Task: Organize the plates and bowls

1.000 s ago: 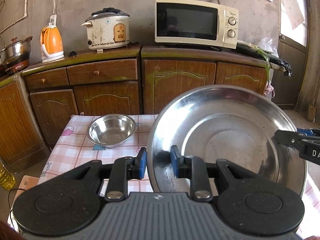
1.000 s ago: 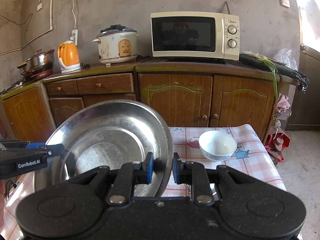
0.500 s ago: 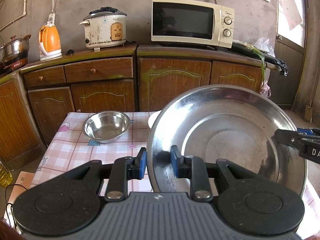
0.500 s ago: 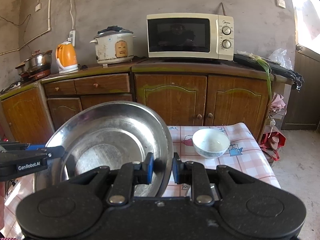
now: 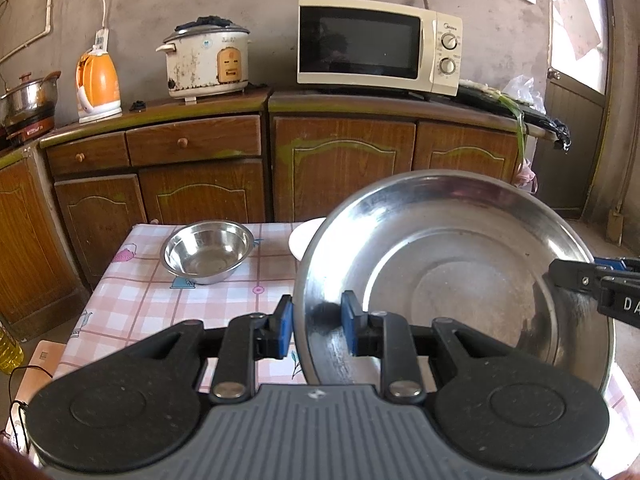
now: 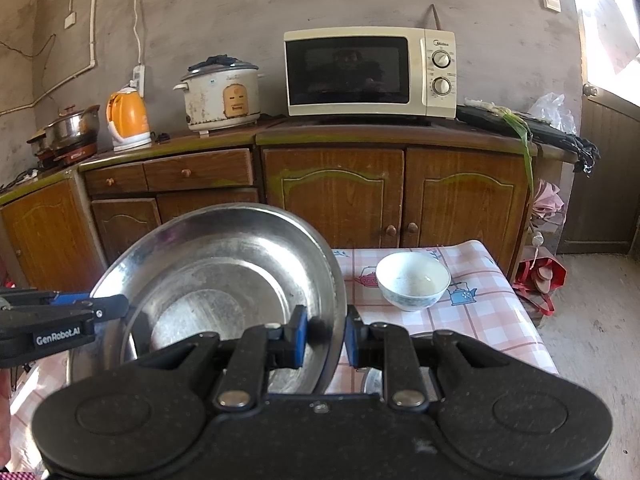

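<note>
Behind, a Midea microwave (image 6: 370,71); both the left claw (image 5: 316,330) and the "GenRobot.AI" right claw (image 6: 326,336) clamp the steel plate (image 5: 460,276) rim.

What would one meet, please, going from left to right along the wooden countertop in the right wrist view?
Steel lidded pot → orange electric kettle → white rice cooker → cream microwave oven → clear plastic bag.
</note>
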A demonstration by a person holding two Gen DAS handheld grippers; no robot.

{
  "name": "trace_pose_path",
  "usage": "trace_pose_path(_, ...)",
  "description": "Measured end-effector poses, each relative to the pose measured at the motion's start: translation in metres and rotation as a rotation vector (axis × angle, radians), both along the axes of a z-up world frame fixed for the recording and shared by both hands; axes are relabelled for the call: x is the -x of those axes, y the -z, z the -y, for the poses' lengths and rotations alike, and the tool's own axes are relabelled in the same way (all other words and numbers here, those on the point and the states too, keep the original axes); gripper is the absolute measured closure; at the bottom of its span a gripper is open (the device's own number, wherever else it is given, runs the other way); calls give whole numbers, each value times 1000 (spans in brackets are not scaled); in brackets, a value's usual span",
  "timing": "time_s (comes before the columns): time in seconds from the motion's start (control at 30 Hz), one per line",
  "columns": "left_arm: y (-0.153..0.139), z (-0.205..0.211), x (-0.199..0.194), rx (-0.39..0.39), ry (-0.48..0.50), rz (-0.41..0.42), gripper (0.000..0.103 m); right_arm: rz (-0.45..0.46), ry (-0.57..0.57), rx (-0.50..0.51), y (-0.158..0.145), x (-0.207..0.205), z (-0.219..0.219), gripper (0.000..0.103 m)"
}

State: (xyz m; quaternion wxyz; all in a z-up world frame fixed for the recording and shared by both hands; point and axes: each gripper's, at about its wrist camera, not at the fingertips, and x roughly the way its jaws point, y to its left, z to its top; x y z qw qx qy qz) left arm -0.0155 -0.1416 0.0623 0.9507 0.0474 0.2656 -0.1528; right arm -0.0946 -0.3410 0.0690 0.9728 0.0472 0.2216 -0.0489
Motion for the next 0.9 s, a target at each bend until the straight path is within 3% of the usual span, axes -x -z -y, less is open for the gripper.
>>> trace_pose_path(0.9, 4, 3, 10, 3, 21, -12, 77, 5, 16, -19, 4, 18, 6, 77)
